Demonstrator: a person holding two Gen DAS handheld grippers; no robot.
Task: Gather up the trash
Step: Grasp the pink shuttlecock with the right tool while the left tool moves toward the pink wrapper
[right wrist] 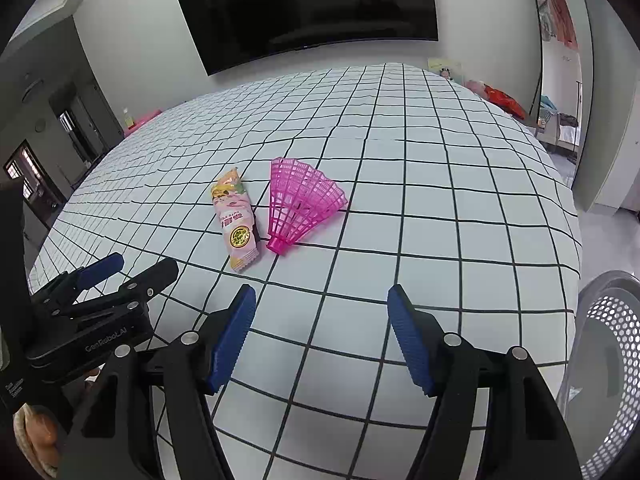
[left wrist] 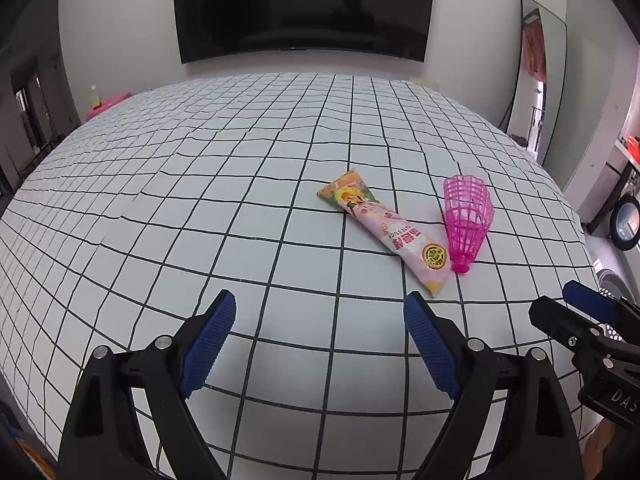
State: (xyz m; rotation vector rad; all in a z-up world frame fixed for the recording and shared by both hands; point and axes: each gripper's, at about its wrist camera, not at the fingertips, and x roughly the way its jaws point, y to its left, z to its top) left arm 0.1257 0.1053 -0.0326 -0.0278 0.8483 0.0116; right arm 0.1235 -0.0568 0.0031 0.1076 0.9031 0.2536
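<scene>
A pink snack wrapper (left wrist: 390, 229) (right wrist: 236, 224) lies flat on the grid-patterned surface (left wrist: 240, 200) (right wrist: 440, 200). Right beside it lies a pink plastic shuttlecock (left wrist: 467, 222) (right wrist: 302, 204), its small cap end toward me. My left gripper (left wrist: 320, 304) hovers open short of both, the wrapper's near end just beyond its right finger. My right gripper (right wrist: 322, 296) is open too, nothing between its blue pads, with both items ahead and slightly left. Each gripper shows at the other view's edge: the right gripper (left wrist: 576, 312) at the right, the left gripper (right wrist: 120, 276) at the left.
A grey perforated basket (right wrist: 612, 360) stands at the surface's right edge, close to my right gripper. A large dark screen (left wrist: 304, 8) hangs on the far wall. A tall mirror (left wrist: 536, 76) leans at the right, and pink items (left wrist: 108, 100) sit beyond the far left edge.
</scene>
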